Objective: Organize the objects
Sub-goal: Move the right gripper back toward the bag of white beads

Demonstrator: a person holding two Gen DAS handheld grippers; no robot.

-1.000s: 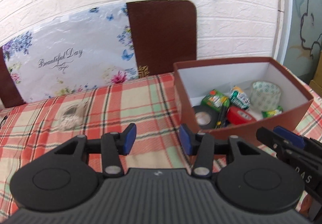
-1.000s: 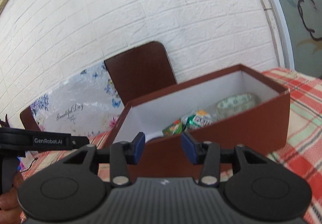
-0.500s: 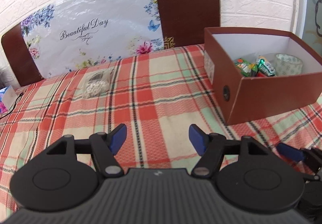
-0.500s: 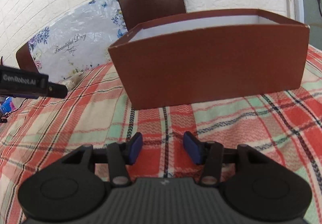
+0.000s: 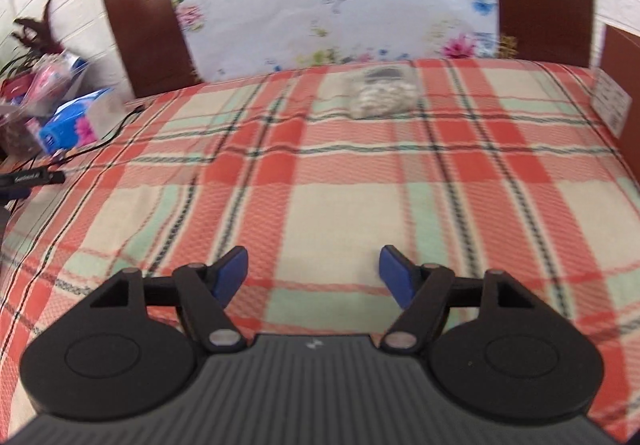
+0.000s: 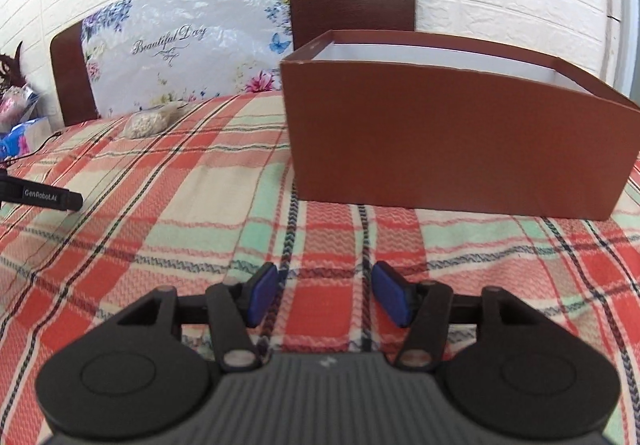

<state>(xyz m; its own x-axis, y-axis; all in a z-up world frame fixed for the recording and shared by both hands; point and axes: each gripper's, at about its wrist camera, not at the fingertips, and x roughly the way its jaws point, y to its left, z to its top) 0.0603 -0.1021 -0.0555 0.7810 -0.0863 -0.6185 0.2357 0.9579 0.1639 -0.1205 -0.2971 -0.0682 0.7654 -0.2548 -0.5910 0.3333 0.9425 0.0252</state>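
- Blue-padded left claw (image 5: pixel 313 272) is spreading wider, nothing between its pads, only plaid cloth (image 5: pixel 340 173) below.
- Right claw (image 6: pixel 324 295) is also opening, empty, low over the cloth.
- Clear bag (image 5: pixel 382 93) of pale bits lies flat at the cloth's far edge, ahead of the left claw.
- Brown box (image 6: pixel 452 141) stands just beyond the right claw, white inside.

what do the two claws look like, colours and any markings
Both look alike: the left claw and right claw have matte black linkage arms on round black discs, silver pivot pins, a ribbed dark grey body with a small white logo, and blue pads. A black bar printed "GenRobot.AI" shows at the left.
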